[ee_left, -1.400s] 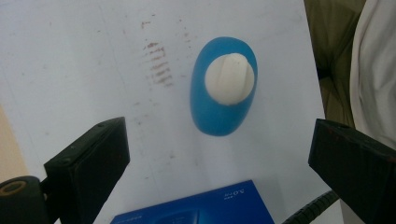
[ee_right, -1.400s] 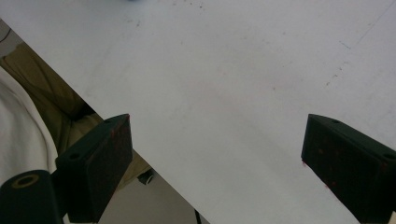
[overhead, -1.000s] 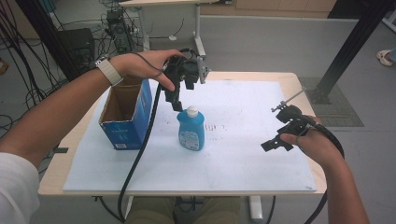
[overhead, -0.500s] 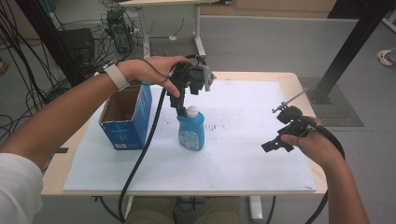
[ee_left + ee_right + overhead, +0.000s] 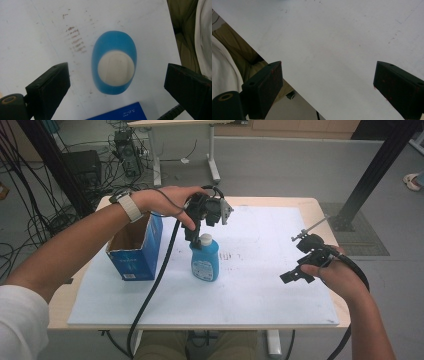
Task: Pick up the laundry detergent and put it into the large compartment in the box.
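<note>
So the left gripper [image 5: 196,231] has slid over from the box [image 5: 134,251] and hangs above the blue bottle [image 5: 204,260] mid-desk, jaws wide apart; right gripper [image 5: 300,270] idles open; grab looks next.

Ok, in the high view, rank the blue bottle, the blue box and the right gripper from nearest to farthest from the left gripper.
1. Blue bottle: directly under the left gripper.
2. Blue box: beside it, at the table's left.
3. Right gripper: far across the white sheet, at the right.
</note>
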### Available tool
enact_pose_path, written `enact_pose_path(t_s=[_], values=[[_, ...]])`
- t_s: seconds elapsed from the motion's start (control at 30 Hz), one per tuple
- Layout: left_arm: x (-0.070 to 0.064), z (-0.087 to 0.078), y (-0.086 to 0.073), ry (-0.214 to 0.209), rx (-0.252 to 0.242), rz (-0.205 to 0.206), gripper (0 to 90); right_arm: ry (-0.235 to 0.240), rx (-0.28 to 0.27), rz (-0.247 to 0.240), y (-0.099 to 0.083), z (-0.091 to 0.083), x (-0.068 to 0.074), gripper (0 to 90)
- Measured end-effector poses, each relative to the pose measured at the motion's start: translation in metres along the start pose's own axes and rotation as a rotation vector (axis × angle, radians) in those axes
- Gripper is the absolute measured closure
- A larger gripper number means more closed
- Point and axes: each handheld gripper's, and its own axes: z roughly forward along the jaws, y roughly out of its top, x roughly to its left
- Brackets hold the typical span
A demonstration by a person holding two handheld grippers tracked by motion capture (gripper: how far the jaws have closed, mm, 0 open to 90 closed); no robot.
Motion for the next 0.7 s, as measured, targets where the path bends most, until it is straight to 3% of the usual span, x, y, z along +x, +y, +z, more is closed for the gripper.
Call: enact_pose_path(t_s=[0.7], values=[[0.0013, 0.0003, -0.0079, 0.006, -0.025, -0.005, 7.1, 0.000, 0.000, 0.001, -0.0006, 0.0001, -0.0013, 8.9]])
